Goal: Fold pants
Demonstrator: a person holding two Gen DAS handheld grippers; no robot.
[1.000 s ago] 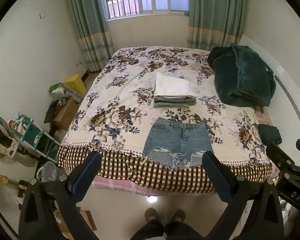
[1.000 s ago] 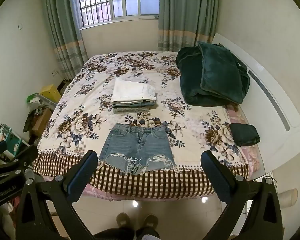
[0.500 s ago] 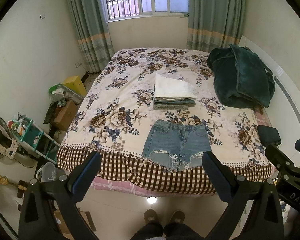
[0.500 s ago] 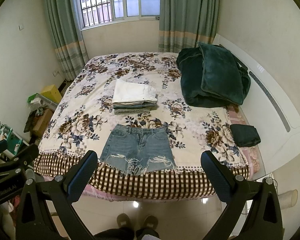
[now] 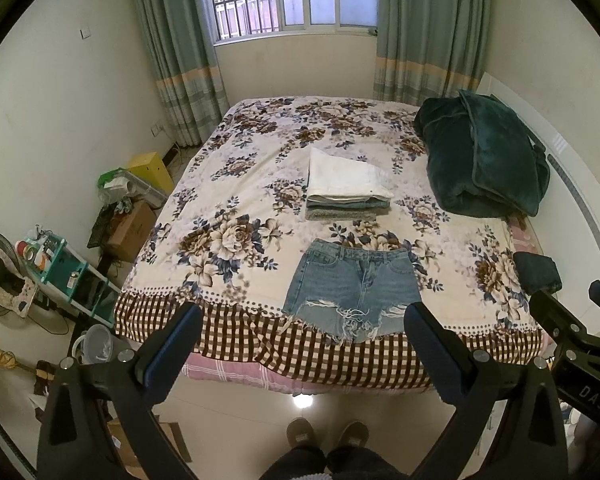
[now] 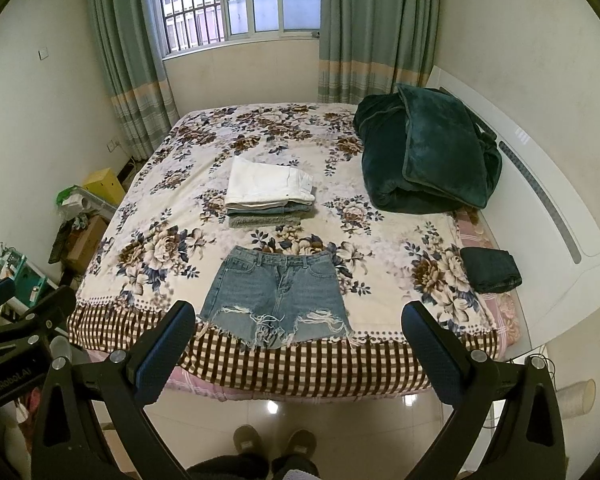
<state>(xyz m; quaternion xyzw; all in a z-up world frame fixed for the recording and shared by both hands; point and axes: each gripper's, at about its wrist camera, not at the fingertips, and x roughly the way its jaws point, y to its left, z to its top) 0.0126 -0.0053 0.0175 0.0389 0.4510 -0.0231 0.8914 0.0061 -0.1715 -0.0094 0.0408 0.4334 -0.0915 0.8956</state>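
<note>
Blue denim shorts [image 5: 352, 286] lie flat at the near edge of the floral bed [image 5: 236, 208], frayed hems toward me; they also show in the right wrist view [image 6: 276, 292]. Behind them sits a stack of folded clothes [image 5: 346, 184] with a white garment on top, also in the right wrist view [image 6: 270, 192]. My left gripper [image 5: 300, 320] is open and empty, held above the floor in front of the bed. My right gripper [image 6: 296, 316] is open and empty too, beside the left one.
A dark green blanket [image 5: 484, 160] is heaped at the bed's right side. A small dark folded item [image 6: 490, 270] lies by the white headboard [image 6: 548, 200]. Shelves, boxes and a fan [image 5: 0, 276] crowd the floor at left. My slippers [image 5: 326, 436] are on the tiled floor.
Both grippers have tilted or lifted slightly, so the bed and shorts sit a little higher in both views. Nothing on the bed has moved.
</note>
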